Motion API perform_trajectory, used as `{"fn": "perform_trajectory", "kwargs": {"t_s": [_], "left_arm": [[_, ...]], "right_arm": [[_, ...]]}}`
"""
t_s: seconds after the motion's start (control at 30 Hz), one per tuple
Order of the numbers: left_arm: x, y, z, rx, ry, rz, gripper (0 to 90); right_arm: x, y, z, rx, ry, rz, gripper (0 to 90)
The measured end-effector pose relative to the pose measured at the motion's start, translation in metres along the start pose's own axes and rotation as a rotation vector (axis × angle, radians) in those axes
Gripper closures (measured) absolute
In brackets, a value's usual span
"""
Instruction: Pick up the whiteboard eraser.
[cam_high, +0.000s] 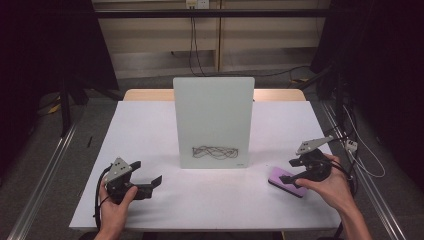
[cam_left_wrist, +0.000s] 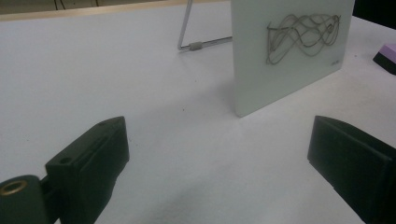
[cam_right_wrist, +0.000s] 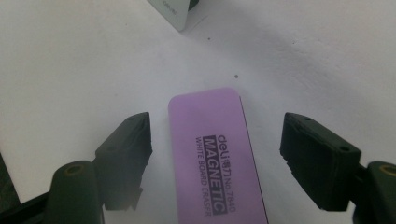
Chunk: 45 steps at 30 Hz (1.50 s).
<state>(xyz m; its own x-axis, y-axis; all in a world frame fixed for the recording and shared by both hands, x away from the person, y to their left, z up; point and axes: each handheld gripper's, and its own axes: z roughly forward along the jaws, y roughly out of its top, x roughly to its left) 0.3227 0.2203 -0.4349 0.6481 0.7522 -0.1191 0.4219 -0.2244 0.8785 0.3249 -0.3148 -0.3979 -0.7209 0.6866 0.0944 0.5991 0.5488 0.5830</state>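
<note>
A small whiteboard (cam_high: 213, 120) stands upright on its wire stand at the table's middle, with black scribbles (cam_high: 216, 151) near its lower edge. A purple magnetic eraser (cam_high: 280, 179) lies flat on the table at the right. My right gripper (cam_high: 291, 171) hovers just over it, open, one jaw on each side of the eraser (cam_right_wrist: 218, 163) without touching it. At the left front, my left gripper (cam_high: 149, 176) rests open on the table, pointing at the whiteboard (cam_left_wrist: 289, 51), nothing between its jaws.
The white table (cam_high: 150, 125) has free room left and right of the board. The board's wire stand (cam_left_wrist: 196, 44) sticks out behind it. Cables (cam_high: 357, 155) hang off the table's right edge. Dark floor and metal rails surround the table.
</note>
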Motion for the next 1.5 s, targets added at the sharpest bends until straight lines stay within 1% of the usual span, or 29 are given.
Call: {"fn": "perform_trajectory", "kwargs": {"t_s": [0.07, 0.1, 0.17, 0.23, 0.27, 0.33, 0.37, 0.4, 0.47, 0.5, 0.53, 0.6, 0.7, 0.73, 0.8, 0.9, 0.97, 1.0, 1.1, 1.17, 1.2, 1.33, 1.37, 1.4, 1.43, 1.5], "left_arm": [[0.0, 0.0, -0.001, -0.001, -0.001, -0.006, 5.5], [0.001, 0.0, -0.001, -0.002, -0.004, -0.002, 5.5], [0.001, 0.0, -0.002, -0.002, -0.001, -0.002, 5.5], [0.001, 0.0, -0.002, -0.003, -0.002, -0.003, 5.5], [0.002, 0.0, -0.002, -0.003, -0.001, -0.004, 5.5], [0.002, 0.0, -0.002, 0.0, -0.004, -0.003, 5.5], [0.002, 0.0, -0.001, 0.0, 0.0, -0.002, 5.5], [0.002, 0.0, -0.001, 0.002, 0.002, -0.001, 5.5], [0.001, 0.0, 0.0, 0.003, -0.003, -0.001, 5.5], [0.001, 0.0, 0.0, 0.005, -0.003, 0.001, 5.5], [0.001, 0.0, 0.0, 0.006, -0.004, 0.003, 5.5], [0.0, 0.0, 0.0, 0.005, -0.001, 0.002, 5.7], [0.001, 0.0, 0.0, 0.008, -0.005, 0.004, 5.7], [0.001, 0.0, 0.0, 0.008, -0.005, 0.0, 5.7], [0.002, 0.0, -0.001, 0.006, 0.001, -0.003, 5.7], [0.002, 0.0, -0.001, 0.002, 0.002, 0.002, 5.7], [0.002, 0.0, -0.002, 0.002, 0.004, 0.005, 6.1], [0.002, 0.0, -0.002, 0.0, 0.003, 0.001, 6.2], [0.002, 0.0, -0.002, 0.003, 0.003, 0.005, 6.2], [0.002, 0.0, -0.001, 0.004, 0.002, 0.002, 6.2], [0.002, 0.0, -0.001, 0.006, 0.002, 0.007, 6.2], [0.002, 0.0, -0.001, 0.007, 0.003, 0.006, 6.2], [0.002, 0.0, -0.001, 0.006, 0.002, 0.008, 6.2], [0.002, 0.0, -0.001, 0.004, 0.003, 0.002, 6.2], [0.002, 0.0, -0.002, 0.005, 0.004, 0.002, 6.2], [0.002, 0.0, -0.001, 0.004, 0.005, -0.001, 6.2]], "right_arm": [[0.0, -0.001, -0.001, 0.015, 0.014, -0.011, 26.4], [0.0, -0.002, 0.0, 0.031, 0.02, -0.015, 27.0], [0.0, -0.003, 0.001, 0.049, 0.019, -0.023, 26.2], [0.0, -0.004, 0.003, 0.054, 0.021, -0.03, 25.4], [0.0, -0.004, 0.003, 0.058, 0.022, -0.041, 25.4], [0.001, -0.004, 0.002, 0.067, 0.013, -0.047, 24.1], [0.001, -0.004, 0.002, 0.073, 0.006, -0.06, 23.6], [0.001, -0.004, 0.002, 0.088, 0.007, -0.064, 22.8], [0.001, -0.006, 0.003, 0.101, 0.017, -0.069, 25.0], [0.001, -0.006, 0.004, 0.106, 0.015, -0.073, 24.7], [0.002, -0.006, 0.006, 0.12, 0.02, -0.084, 25.4], [0.002, -0.007, 0.009, 0.14, 0.005, -0.087, 25.9], [0.001, -0.007, 0.014, 0.15, 0.003, -0.098, 29.1], [0.001, -0.007, 0.015, 0.163, 0.001, -0.098, 31.3], [0.002, -0.007, 0.017, 0.188, -0.001, -0.113, 34.3], [0.002, -0.008, 0.018, 0.205, -0.002, -0.128, 38.5], [0.003, -0.009, 0.02, 0.218, -0.011, -0.133, 39.9], [0.003, -0.009, 0.02, 0.217, -0.016, -0.144, 40.5], [0.005, -0.007, 0.021, 0.242, -0.034, -0.157, 40.8], [0.006, -0.006, 0.021, 0.251, -0.036, -0.156, 40.9], [0.007, -0.006, 0.021, 0.252, -0.039, -0.154, 41.0], [0.007, -0.007, 0.02, 0.246, -0.045, -0.153, 41.2], [0.008, -0.007, 0.02, 0.238, -0.03, -0.14, 41.2], [0.008, -0.007, 0.02, 0.225, -0.012, -0.138, 41.2], [0.008, -0.008, 0.02, 0.219, -0.009, -0.136, 41.2], [0.008, -0.006, 0.018, 0.204, -0.019, -0.127, 41.3]]}}
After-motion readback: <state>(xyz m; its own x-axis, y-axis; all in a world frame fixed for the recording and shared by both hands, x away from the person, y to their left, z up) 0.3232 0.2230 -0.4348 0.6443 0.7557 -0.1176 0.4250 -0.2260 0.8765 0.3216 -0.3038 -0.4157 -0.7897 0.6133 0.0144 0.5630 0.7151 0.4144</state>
